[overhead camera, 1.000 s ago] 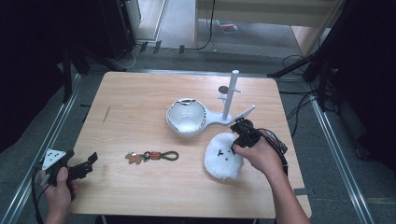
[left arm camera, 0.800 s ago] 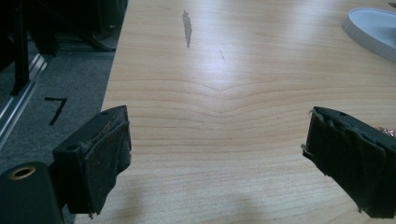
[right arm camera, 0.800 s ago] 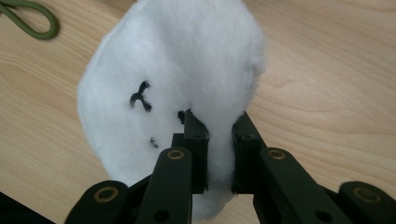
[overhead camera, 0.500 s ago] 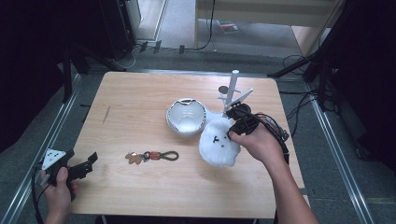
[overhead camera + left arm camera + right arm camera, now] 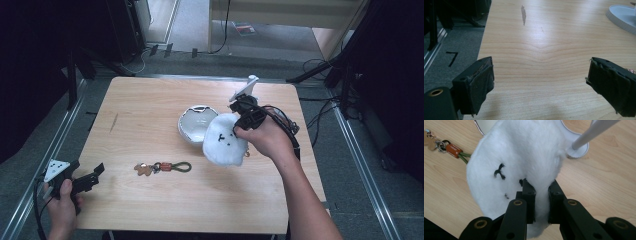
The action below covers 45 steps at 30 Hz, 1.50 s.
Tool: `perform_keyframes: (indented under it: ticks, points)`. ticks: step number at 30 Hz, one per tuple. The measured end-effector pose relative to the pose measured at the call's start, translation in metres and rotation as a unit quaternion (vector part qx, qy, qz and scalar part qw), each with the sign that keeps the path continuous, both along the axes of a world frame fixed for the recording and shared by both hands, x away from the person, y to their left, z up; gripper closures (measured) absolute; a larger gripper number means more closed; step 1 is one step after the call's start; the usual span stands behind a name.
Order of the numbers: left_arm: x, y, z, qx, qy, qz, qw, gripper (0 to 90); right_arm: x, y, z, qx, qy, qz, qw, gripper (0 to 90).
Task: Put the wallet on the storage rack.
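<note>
1. Our right gripper [image 5: 541, 202] has its two black jaws pinched nearly together on a fold of the round white plush hat with a small black stitched face [image 5: 524, 162]; the fluffy fabric bulges out on both sides of the pads.
2. We hold that white plush hat [image 5: 225, 140] lifted off the light wooden table [image 5: 150, 105], hanging from the right gripper [image 5: 246, 119] with its face turned toward the high view.
3. We see the hat just beside the white rounded cap with a dark rim [image 5: 196, 122], which lies on the table to its left and partly behind it.
4. Behind our right hand [image 5: 265, 140] rises the white stand with an upright post and a slanted peg [image 5: 245, 90]; in the right gripper view its round base and grey-white post [image 5: 586, 135] sit close behind the hat's edge.
5. We see the keychain with an olive cord loop, an orange tag and a small brown charm [image 5: 162, 167] flat on the table, in front of the hat and to its left, apart from it.
6. Our left gripper [image 5: 82, 182] rests at the table's near left edge, jaws spread wide with nothing between them, bare wood [image 5: 541, 65] showing in the gap.
</note>
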<state>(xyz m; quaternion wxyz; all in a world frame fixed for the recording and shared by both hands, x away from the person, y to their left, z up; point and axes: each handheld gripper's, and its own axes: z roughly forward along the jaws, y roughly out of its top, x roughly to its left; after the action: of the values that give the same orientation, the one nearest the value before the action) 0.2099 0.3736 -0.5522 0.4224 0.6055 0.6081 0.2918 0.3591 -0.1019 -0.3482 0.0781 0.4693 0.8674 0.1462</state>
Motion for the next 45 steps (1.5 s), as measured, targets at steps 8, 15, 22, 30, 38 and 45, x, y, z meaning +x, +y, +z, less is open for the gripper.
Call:
perform_keyframes:
  ticks: [8, 15, 22, 30, 38, 45]
  points:
    - [0.000, 0.000, 0.000, -0.002, 0.000, -0.002, 1.0000, 7.6, 0.008, 0.020, 0.013, 0.008, -0.014, 0.013, 0.9998, 81.0]
    - [0.000, 0.000, 0.000, -0.003, -0.001, -0.003, 1.0000, 7.6, 0.022, 0.032, 0.014, 0.014, -0.037, 0.011, 0.9992, 80.9]
    - [0.000, 0.000, 0.000, -0.004, -0.003, -0.003, 1.0000, 7.6, 0.032, 0.043, 0.008, 0.018, -0.065, 0.017, 0.9975, 80.8]
    - [0.000, 0.001, 0.000, -0.005, -0.003, -0.004, 1.0000, 7.6, 0.038, 0.055, -0.001, 0.009, -0.086, 0.023, 0.9960, 80.4]
    - [-0.001, 0.002, 0.000, -0.008, -0.004, -0.008, 0.9999, 7.6, 0.046, 0.063, -0.011, -0.009, -0.117, 0.019, 0.9929, 79.8]
    - [-0.001, 0.002, 0.000, -0.010, -0.004, -0.007, 0.9999, 7.6, 0.048, 0.071, -0.017, -0.022, -0.132, 0.035, 0.9904, 79.5]
